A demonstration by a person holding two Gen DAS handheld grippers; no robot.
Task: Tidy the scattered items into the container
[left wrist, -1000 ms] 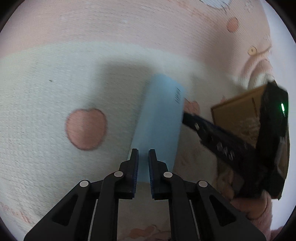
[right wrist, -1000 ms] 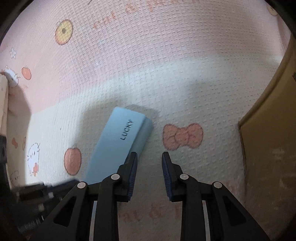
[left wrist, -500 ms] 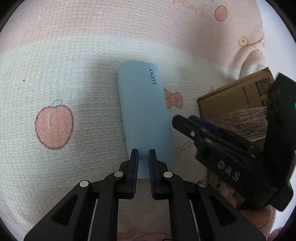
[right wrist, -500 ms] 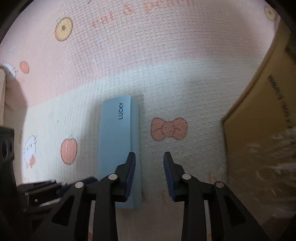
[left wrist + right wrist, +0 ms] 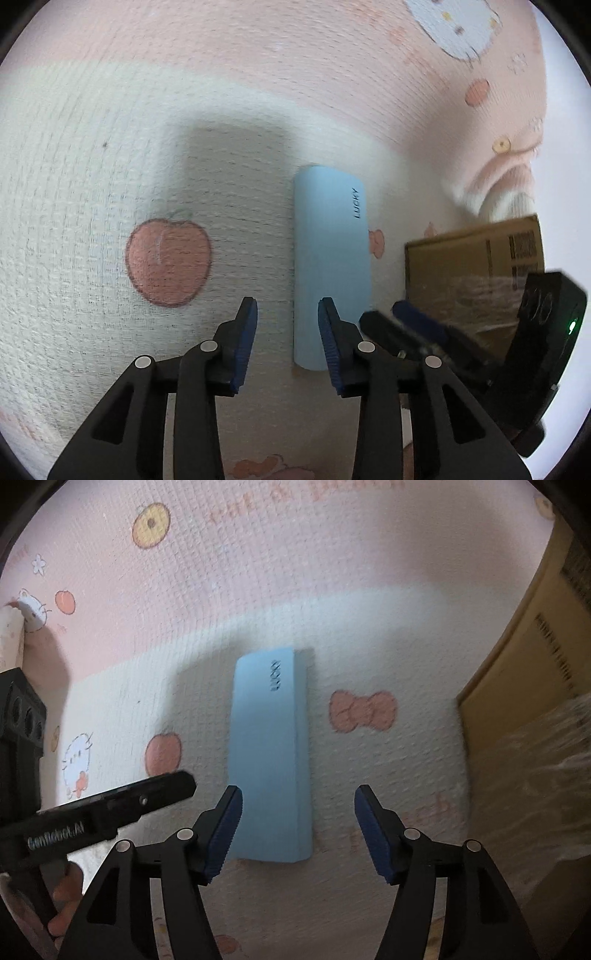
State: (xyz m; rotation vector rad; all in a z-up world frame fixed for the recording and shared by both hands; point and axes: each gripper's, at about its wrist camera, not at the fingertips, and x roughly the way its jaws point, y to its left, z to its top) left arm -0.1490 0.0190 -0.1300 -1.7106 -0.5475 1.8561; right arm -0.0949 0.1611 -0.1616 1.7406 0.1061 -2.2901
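— So, left gripper (image 5: 287, 332)?
— Angled steeply down at the blanket (image 5: 92, 166), jaws spread, just been opening, nothing pinched. Bare cloth between the blue pads (image 5: 246, 332); right-hand pad overlapping the near end of the light blue "LUCKY" case (image 5: 330, 258) in that view, contact not clear.
— And the right gripper (image 5: 298, 825)?
— Pointing almost straight down, jaws wide apart, also just been opening. Near end of the case sitting in the gap, closer to the left pad (image 5: 226, 834), neither pad pressing on it.
— Hands visible?
— Only bits: fingers (image 5: 64, 904) wrapped around the left tool's handle at the lower left of the right wrist view. Left tool's black finger reaching in beside the case there, tip just short of it.
— Where does the case lie?
— Flat on the cream part of the blanket, lengthwise away from both cameras, between a printed apple (image 5: 163, 751) and a printed bow (image 5: 364, 710).
— Container?
— Cardboard box (image 5: 524, 686) to the right of the case, beyond the bow, apart from it. Something clear and crinkled over its near part, blurred.
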